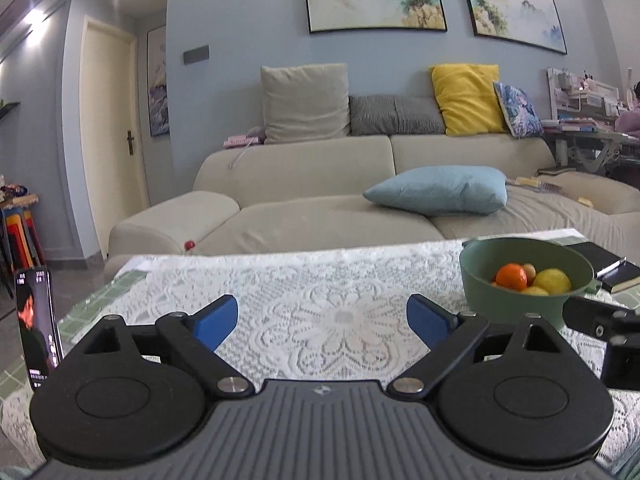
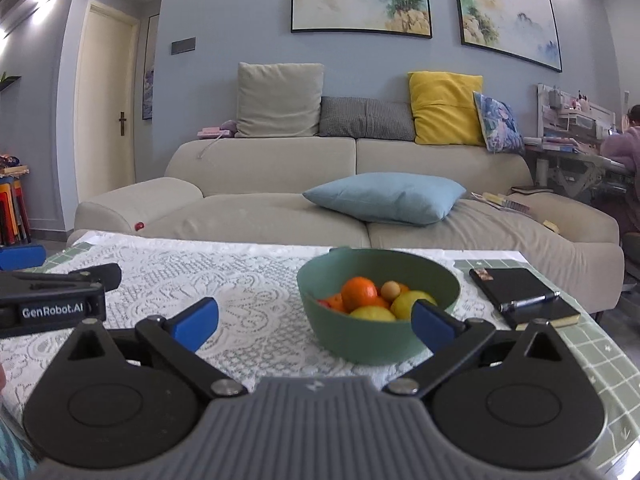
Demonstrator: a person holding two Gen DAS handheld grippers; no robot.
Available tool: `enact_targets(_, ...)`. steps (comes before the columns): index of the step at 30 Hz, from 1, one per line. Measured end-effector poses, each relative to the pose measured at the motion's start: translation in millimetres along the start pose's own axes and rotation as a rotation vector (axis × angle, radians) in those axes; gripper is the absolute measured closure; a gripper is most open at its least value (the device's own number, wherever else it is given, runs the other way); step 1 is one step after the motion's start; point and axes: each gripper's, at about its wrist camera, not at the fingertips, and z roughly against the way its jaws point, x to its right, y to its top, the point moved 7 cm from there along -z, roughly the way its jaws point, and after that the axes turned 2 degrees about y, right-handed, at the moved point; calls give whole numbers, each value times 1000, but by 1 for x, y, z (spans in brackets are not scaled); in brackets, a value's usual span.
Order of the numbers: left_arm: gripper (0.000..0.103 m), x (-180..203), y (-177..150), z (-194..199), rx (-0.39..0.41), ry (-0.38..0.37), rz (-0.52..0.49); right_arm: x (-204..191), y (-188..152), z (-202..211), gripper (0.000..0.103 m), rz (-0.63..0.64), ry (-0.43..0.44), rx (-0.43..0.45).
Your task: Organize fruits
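Observation:
A green bowl stands on the white lace cloth. It holds an orange, yellow lemons and a small beige fruit. My right gripper is open and empty, just short of the bowl, its right finger in front of the bowl's right side. My left gripper is open and empty over the cloth, left of the bowl. The fruits show there too.
A black notebook with a pen lies right of the bowl. A phone stands at the table's left edge. A beige sofa with a blue cushion is behind the table. A person sits at a desk at the far right.

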Motion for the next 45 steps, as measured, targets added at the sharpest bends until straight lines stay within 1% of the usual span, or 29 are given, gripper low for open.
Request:
enact_targets(3, 0, 0, -8, -1, -23, -6, -4, -3, -9, -2, 4, 10, -12, -25)
enact_targets(11, 0, -2, -23, 0, -72, -9, -8, -1, -19, 0, 4, -30, -25, -49)
enact_targets(17, 0, 0, -24, 2, -76, -14, -9, 0, -22, 3, 4, -50, -22, -54)
enact_targets(30, 0, -8, -28, -5, -111, -3, 14, -10, -25, -6, 4, -36, 15, -76)
enact_targets(45, 0, -6, -27, -3, -106, -10, 11, -13, -28, -6, 4, -31, 28, -86)
